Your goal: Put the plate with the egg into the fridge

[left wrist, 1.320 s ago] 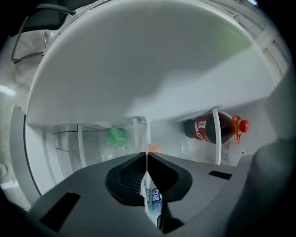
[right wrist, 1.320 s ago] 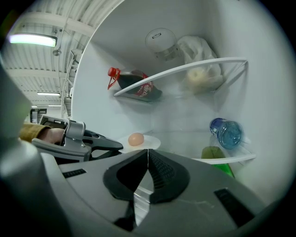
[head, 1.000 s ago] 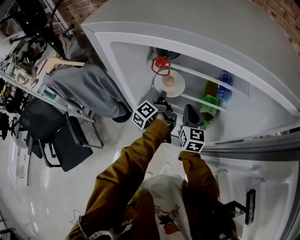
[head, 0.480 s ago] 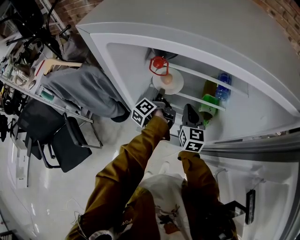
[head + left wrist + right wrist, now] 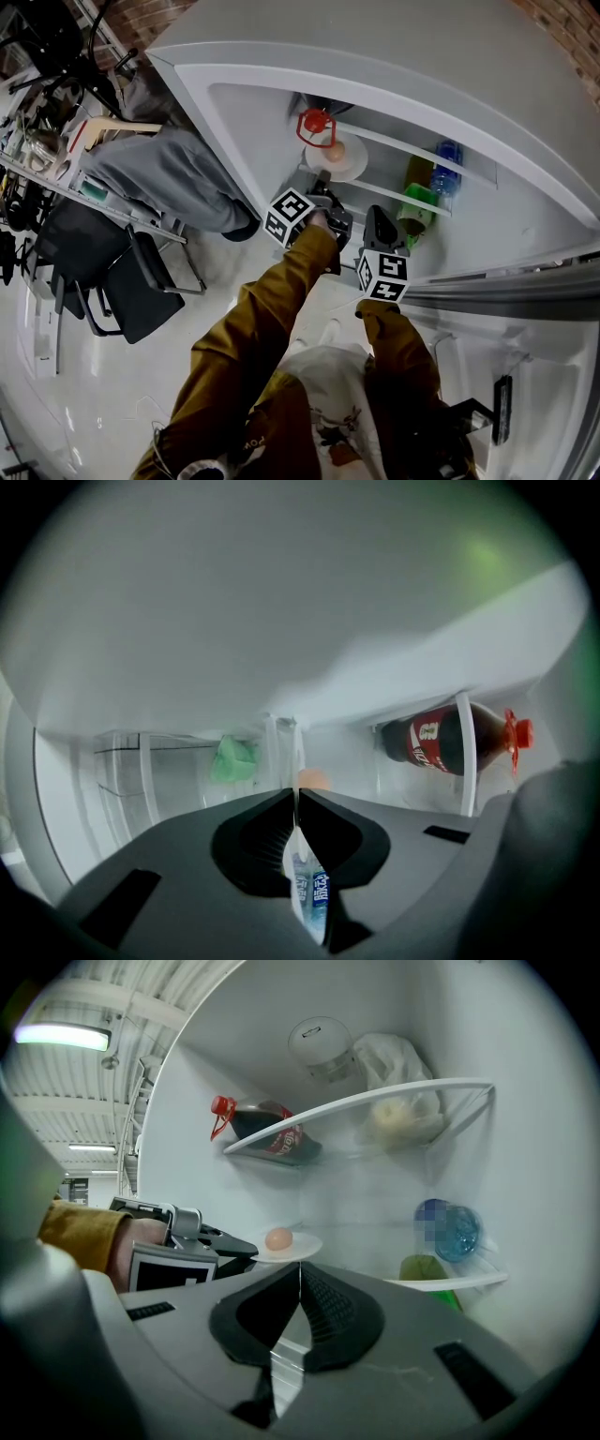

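Black and clenched, the left gripper (image 5: 324, 189) pinched the rim of the white plate (image 5: 354, 167), holding it level inside the fridge (image 5: 253, 112), below the shelf with the red-capped bottle (image 5: 317, 124). The egg (image 5: 336, 152) sat on the plate. Just beside, the right gripper (image 5: 379, 217) hung with its jaws pressed together on nothing. Farther right stood a green bottle (image 5: 419, 200).

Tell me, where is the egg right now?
In the right gripper view the egg sits left of centre on the white plate, which the left hand-held gripper holds inside the fridge, below the shelf with the red-capped bottle.
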Motion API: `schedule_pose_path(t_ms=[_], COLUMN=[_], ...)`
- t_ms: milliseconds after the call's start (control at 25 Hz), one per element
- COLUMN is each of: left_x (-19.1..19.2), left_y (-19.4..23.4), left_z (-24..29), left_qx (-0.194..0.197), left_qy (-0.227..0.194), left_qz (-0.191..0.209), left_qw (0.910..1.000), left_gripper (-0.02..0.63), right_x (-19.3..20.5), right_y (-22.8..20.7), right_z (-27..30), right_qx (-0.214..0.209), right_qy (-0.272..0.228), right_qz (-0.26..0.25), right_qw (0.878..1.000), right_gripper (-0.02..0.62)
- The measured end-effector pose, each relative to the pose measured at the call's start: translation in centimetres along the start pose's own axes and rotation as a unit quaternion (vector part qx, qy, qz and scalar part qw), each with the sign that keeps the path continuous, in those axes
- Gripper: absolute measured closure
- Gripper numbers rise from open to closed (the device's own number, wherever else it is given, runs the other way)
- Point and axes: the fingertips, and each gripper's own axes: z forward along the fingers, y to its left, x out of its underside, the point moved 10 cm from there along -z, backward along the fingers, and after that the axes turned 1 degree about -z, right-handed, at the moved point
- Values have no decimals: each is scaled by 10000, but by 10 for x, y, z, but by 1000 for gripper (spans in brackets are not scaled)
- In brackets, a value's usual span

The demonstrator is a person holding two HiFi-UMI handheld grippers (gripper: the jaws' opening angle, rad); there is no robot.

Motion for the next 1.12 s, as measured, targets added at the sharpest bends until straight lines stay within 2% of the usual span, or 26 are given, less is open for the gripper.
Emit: schedule_pose_path(t_ms=[120,200,360,520,800,920,1120], left_x=[-1,-1,-2,-1,1,-6,7], left_y=[1,1,-1,4,17,11,5], left_z=[2,1,-2,-6,-25,-32,-46], left_qx=[395,526,525,319,259,301,296], left_qy=[44,63,101,186,335,355,437], left_qz=[46,115,193,179,314,420,673], left_qw=[9992,9985,9984,9992,9986,9980,9963], left_gripper=[583,574,506,419,414,414,414], right_x=[1,2,4,4,4,1,1], right_y=[1,3,6,9,10,15,14], right_z=[-3,-5,-11,-18,-31,-30,-50], right_qx=[-14,-33,-49,-81,-27,-86,-57], right_qy=[-19,-24,-23,-73,-149,-194,-235], right_qz=[17,45,90,85,86,83,67], right_qw=[10000,10000,9999,9999,9998,9997,9997], right_gripper=[588,588,588,588,588,588,588])
